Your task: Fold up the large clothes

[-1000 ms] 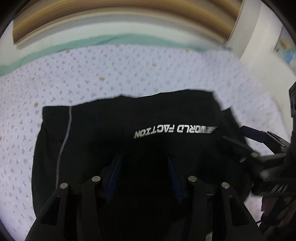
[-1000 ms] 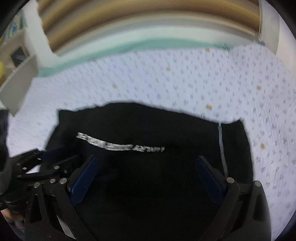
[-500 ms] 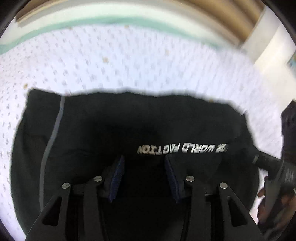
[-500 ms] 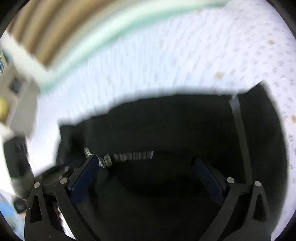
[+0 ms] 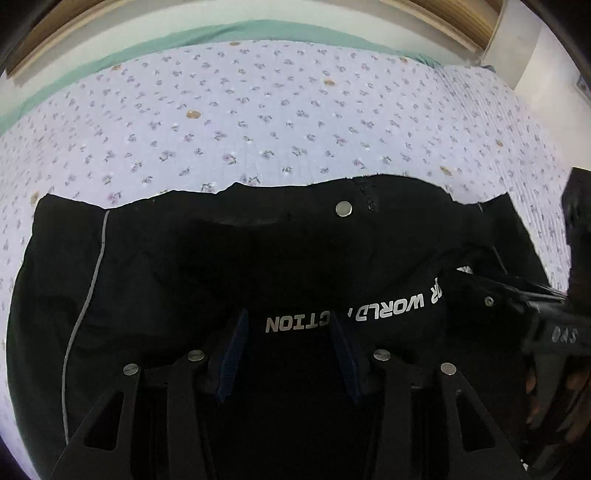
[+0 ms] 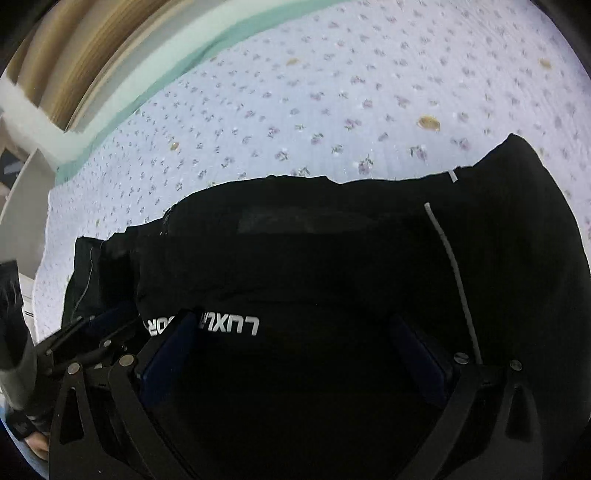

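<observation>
A black garment (image 5: 207, 266) with white lettering, a grey side stripe and a metal snap lies folded on the bed; it also fills the lower right wrist view (image 6: 332, 258). My left gripper (image 5: 290, 343) is partly open, its blue pads straddling the folded edge that bears the lettering, pressed into the cloth. My right gripper (image 6: 295, 343) is wide open over the same fold, its pads resting on the fabric. The right gripper also shows at the right edge of the left wrist view (image 5: 517, 295). The left gripper shows at the lower left of the right wrist view (image 6: 92, 332).
The bed has a lilac floral sheet (image 5: 295, 122) reaching far beyond the garment, with a green border (image 5: 221, 33) and a wooden headboard behind. A white shelf (image 6: 22, 177) stands at the left of the right wrist view.
Both grippers have lowered and moved forward onto the garment. The lettered fold has come nearer. The waistband with its snap now shows beyond the fold.
</observation>
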Demonstrator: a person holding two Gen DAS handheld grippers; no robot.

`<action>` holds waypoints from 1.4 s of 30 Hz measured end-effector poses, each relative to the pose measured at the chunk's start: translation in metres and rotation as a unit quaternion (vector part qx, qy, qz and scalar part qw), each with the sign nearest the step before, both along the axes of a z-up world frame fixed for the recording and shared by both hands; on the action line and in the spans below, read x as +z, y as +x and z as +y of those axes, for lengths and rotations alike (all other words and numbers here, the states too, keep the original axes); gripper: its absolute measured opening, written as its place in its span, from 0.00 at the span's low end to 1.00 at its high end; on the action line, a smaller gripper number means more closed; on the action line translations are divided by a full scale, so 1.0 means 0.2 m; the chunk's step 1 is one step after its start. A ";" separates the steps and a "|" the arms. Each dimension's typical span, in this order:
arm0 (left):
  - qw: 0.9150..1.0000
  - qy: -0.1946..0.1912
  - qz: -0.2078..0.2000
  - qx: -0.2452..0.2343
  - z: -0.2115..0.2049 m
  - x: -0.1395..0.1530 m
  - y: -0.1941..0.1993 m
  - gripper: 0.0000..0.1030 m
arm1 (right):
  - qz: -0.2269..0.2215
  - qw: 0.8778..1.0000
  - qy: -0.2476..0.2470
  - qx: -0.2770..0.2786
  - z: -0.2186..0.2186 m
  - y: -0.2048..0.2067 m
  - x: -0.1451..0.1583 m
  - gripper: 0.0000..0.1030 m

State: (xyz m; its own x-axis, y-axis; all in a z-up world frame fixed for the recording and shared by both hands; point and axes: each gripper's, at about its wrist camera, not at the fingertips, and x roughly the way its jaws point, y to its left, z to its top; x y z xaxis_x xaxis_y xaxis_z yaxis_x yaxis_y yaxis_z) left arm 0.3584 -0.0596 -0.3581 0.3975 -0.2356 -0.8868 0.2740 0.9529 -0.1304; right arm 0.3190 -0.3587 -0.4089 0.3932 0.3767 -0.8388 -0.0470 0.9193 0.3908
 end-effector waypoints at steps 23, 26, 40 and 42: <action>0.987 -0.137 0.073 0.029 1.17 0.02 -0.25 0.62 | 0.080 0.971 0.225 -0.013 -1.20 -0.32 -0.10 1.00; 0.978 -0.173 0.112 0.039 1.21 -0.08 -0.26 0.70 | 0.117 0.959 0.260 -0.008 -1.19 -0.35 -0.24 1.00; 0.923 -0.326 0.180 0.100 1.31 -0.37 -0.34 0.83 | 0.215 0.919 0.288 0.162 -0.71 -0.31 -0.45 1.00; 0.916 -0.346 0.177 0.104 1.30 -0.39 -0.33 0.84 | 0.216 0.909 0.334 0.124 -0.73 -0.25 -0.47 1.00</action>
